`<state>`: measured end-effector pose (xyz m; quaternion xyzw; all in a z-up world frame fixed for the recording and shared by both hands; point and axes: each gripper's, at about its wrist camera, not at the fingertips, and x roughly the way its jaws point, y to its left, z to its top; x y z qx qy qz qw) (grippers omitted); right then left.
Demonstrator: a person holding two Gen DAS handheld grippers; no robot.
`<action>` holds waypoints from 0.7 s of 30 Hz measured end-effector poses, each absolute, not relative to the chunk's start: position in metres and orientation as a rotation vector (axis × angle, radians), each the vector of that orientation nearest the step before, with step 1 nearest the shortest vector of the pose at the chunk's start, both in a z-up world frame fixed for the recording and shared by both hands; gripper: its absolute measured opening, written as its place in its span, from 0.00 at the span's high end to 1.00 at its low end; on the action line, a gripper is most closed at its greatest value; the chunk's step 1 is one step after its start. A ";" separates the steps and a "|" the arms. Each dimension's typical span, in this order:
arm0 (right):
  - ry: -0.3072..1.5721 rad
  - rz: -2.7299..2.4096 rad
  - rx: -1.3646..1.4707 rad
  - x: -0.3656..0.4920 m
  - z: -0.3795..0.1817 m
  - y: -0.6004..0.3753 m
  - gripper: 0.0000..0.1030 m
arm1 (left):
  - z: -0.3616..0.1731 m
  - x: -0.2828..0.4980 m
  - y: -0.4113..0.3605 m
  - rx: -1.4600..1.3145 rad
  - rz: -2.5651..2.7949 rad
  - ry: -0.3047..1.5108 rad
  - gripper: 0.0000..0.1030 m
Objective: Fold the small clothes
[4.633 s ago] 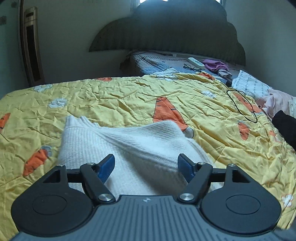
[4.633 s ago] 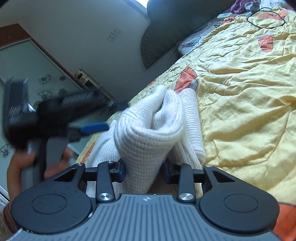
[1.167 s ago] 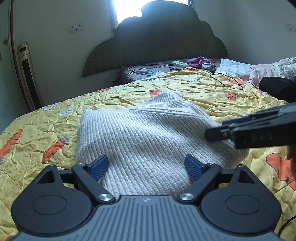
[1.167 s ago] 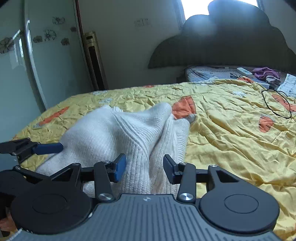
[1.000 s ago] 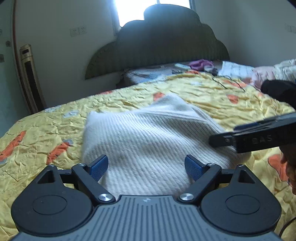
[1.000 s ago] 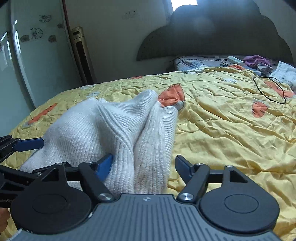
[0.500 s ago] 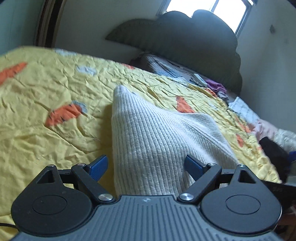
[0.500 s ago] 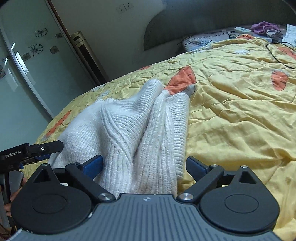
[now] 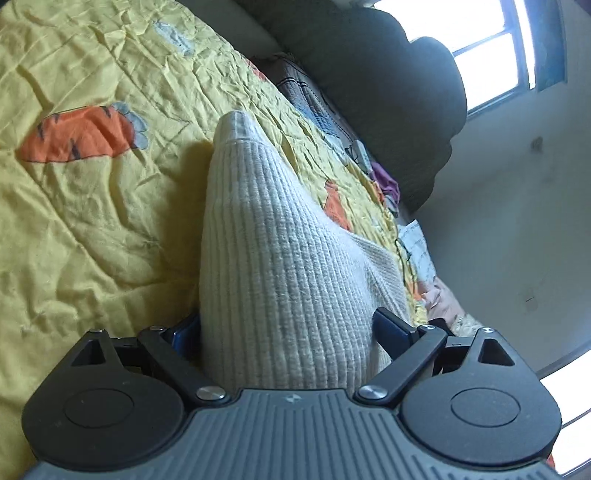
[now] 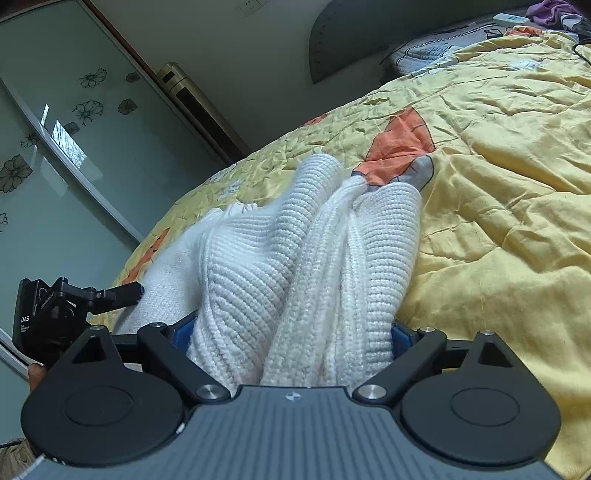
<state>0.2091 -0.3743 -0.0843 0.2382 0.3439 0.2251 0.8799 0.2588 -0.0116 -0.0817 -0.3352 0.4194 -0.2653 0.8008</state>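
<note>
A white ribbed knit sweater (image 9: 280,266) lies folded on the yellow carrot-print quilt (image 9: 74,206). My left gripper (image 9: 286,326) is open wide, with the near edge of the sweater lying between its blue-padded fingers. In the right wrist view the sweater (image 10: 295,266) is bunched in thick folds. My right gripper (image 10: 291,332) is also open wide around that bunched end. The left gripper (image 10: 122,293) shows at the left of the right wrist view, at the sweater's other side.
The dark padded headboard (image 9: 388,88) stands at the far end of the bed. A purple cloth (image 10: 546,9), a remote and a black cable lie near the pillows. A glass wardrobe door (image 10: 55,155) and a floor heater (image 10: 199,107) stand beside the bed.
Both grippers have tilted and moved in closer, so the sweater's edge now sits between the fingers of each. Both stay open. About 4.6 s ago the right gripper was shut on the sweater.
</note>
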 end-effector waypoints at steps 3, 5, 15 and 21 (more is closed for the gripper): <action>0.705 0.470 0.493 0.207 -0.083 -0.374 0.22 | -0.070 0.248 -0.019 -0.607 -0.548 0.849 0.26; 0.697 0.465 0.497 0.202 -0.080 -0.373 0.32 | -0.063 0.239 -0.021 -0.559 -0.536 0.808 0.35; 0.609 0.454 0.359 0.190 -0.040 -0.340 0.44 | -0.012 0.214 -0.024 -0.342 -0.465 0.648 0.45; 0.587 0.446 0.311 0.211 -0.038 -0.315 0.44 | -0.008 0.238 -0.019 -0.267 -0.420 0.684 0.44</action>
